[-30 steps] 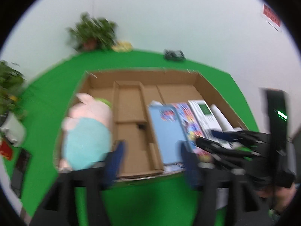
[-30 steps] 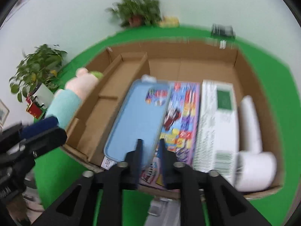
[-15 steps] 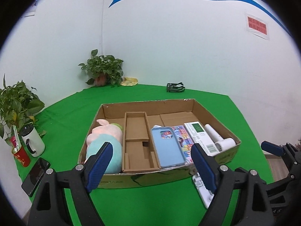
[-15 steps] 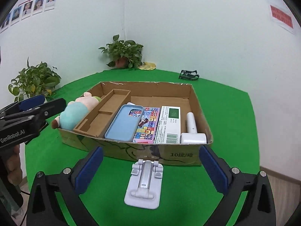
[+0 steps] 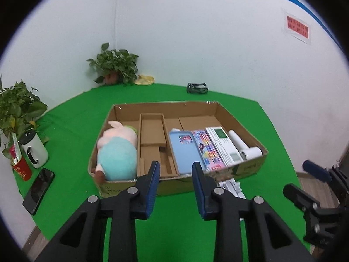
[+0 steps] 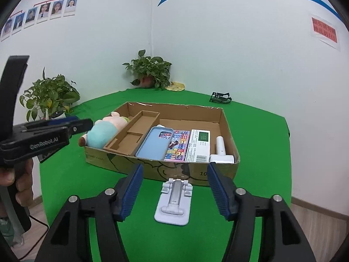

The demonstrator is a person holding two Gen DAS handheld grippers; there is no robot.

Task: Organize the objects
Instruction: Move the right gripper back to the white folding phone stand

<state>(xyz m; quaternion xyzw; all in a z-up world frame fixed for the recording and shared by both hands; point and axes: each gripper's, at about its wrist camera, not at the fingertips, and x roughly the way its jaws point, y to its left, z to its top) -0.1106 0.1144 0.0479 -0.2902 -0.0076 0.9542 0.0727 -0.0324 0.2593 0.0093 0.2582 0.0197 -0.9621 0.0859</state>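
Observation:
A cardboard box (image 6: pixel 226 128) on the green table holds a plush pig (image 6: pixel 102 131), a blue phone case (image 6: pixel 153 144), a colourful booklet (image 6: pixel 177 145), a white carton (image 6: pixel 199 145) and a white roller (image 6: pixel 221 150). The box also shows in the left wrist view (image 5: pixel 242 128). A white phone stand (image 6: pixel 174 200) lies on the table in front of the box, between my right gripper's (image 6: pixel 175 188) open fingers. My left gripper (image 5: pixel 175 174) is open and empty, in front of the box's near wall.
Two potted plants (image 5: pixel 114 66) (image 5: pixel 15 109) stand at the back and left. A white mug (image 5: pixel 36 150), a red cup (image 5: pixel 20 168) and a black phone (image 5: pixel 39 190) lie at the table's left edge. A black clip (image 6: pixel 221 98) sits behind the box.
Both grippers have pulled back from over the box. The right gripper opened from shut. The left gripper's fingers have come closer together in the last half second.

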